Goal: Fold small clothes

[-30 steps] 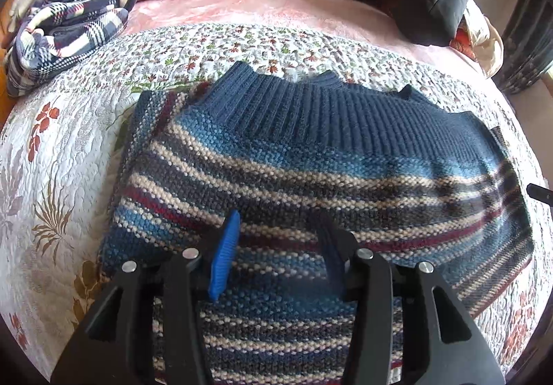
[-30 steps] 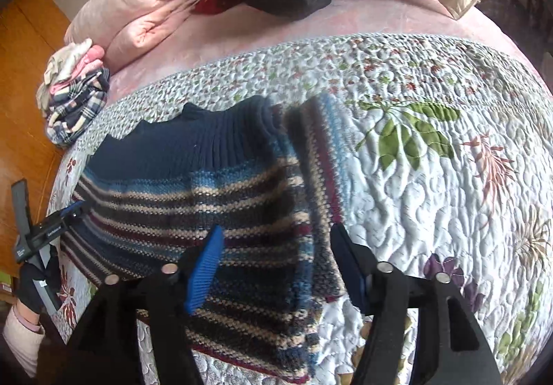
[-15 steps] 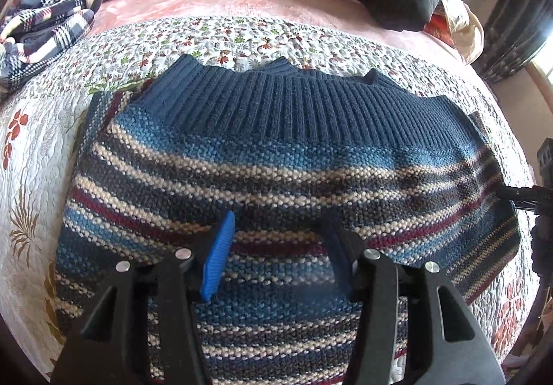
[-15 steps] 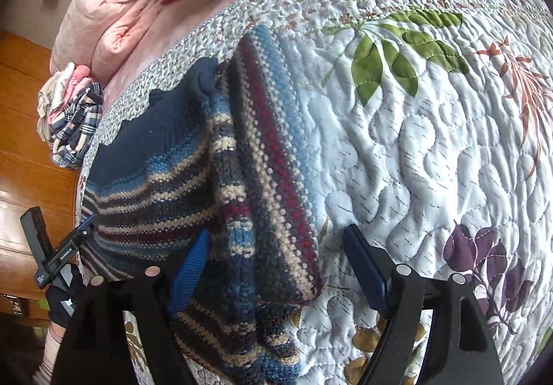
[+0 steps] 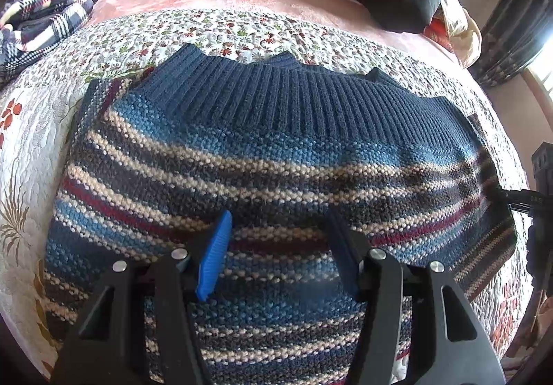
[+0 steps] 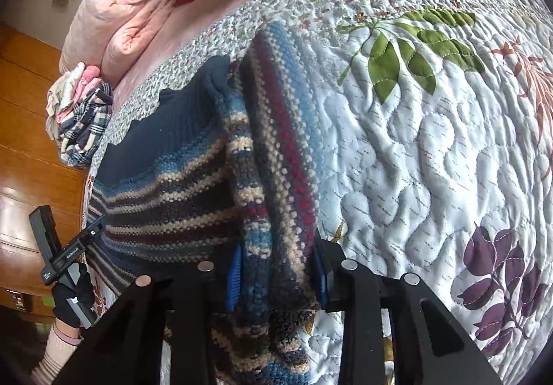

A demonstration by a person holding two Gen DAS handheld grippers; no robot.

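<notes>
Left gripper [image 5: 276,246]: jaws apart, hovering over the striped sweater [image 5: 262,170], gripping nothing. Right gripper [image 6: 276,278]: jaws closed on the sweater's thick folded side edge. The sweater lies flat on the floral quilt [image 6: 414,150]; its long axis runs crosswise to the left gripper, with the ribbed navy band [image 5: 293,98] on its far side, toward the pink bedding [image 6: 124,11]. A plaid garment [image 5: 45,15] sits beyond the quilt.
</notes>
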